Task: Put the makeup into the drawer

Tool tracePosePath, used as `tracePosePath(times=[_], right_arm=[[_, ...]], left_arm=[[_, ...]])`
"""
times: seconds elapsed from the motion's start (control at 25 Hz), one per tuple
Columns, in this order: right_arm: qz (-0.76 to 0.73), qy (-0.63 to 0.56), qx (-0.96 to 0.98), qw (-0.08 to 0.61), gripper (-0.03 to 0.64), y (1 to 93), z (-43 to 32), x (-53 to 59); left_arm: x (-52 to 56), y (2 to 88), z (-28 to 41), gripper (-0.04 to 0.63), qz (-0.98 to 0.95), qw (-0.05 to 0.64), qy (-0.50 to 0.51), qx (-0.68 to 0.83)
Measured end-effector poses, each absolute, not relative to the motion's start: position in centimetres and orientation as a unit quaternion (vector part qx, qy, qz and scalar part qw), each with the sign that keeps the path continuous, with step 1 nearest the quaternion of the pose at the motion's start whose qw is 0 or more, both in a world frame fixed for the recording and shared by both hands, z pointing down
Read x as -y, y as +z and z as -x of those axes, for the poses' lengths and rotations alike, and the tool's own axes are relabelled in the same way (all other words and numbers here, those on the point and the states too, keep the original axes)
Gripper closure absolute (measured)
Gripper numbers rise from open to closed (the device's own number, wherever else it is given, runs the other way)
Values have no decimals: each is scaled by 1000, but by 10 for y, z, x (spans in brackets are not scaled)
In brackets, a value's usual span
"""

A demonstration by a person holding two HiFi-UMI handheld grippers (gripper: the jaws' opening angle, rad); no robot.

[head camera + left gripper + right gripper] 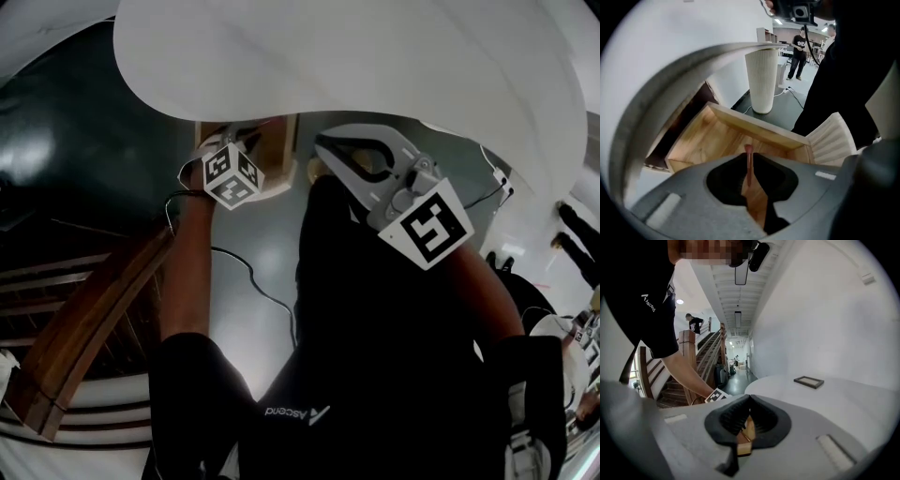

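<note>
The wooden drawer (705,140) stands pulled out from under the white round table (356,56). A thin pinkish-red makeup stick (748,164) lies on the drawer's floor. My left gripper (748,157) hangs over the drawer, pointing steeply down. Its jaws stand a narrow slit apart, the stick shows through that slit, and nothing is between the pads. In the head view only the left gripper's marker cube (232,176) shows, beside the drawer (277,150). My right gripper (749,398) points out over the tabletop, tips together and empty; it is the white gripper (323,150) to the right.
A white ribbed pedestal (761,79) stands on the dark floor beyond the drawer, and a white ribbed seat (832,138) is at the drawer's right. A small picture frame (809,381) lies on the table. A wooden staircase (84,319) runs at the left. A cable (253,281) trails over the floor.
</note>
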State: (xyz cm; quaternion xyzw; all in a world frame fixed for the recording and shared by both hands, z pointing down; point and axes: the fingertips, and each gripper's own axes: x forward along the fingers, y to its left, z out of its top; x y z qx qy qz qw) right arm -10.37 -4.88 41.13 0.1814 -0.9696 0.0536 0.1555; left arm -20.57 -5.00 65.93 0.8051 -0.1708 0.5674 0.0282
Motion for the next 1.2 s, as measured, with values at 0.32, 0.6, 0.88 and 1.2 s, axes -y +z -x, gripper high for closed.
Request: tracePosePath(times=[0.32, 0.6, 0.88, 1.2], right_arm=[[-175, 38, 975, 133, 614, 391, 97, 43], [-189, 27, 977, 98, 614, 361, 100, 49], [-202, 13, 977, 74, 614, 334, 93, 54], [-239, 17, 970, 34, 614, 300, 64, 67]], left_arm=[[48, 581, 185, 571, -826, 5, 517, 226], [52, 486, 167, 584, -861, -10, 409, 301], [59, 404, 143, 584, -892, -23, 275, 358], [69, 319, 108, 584, -905, -55, 136, 400]])
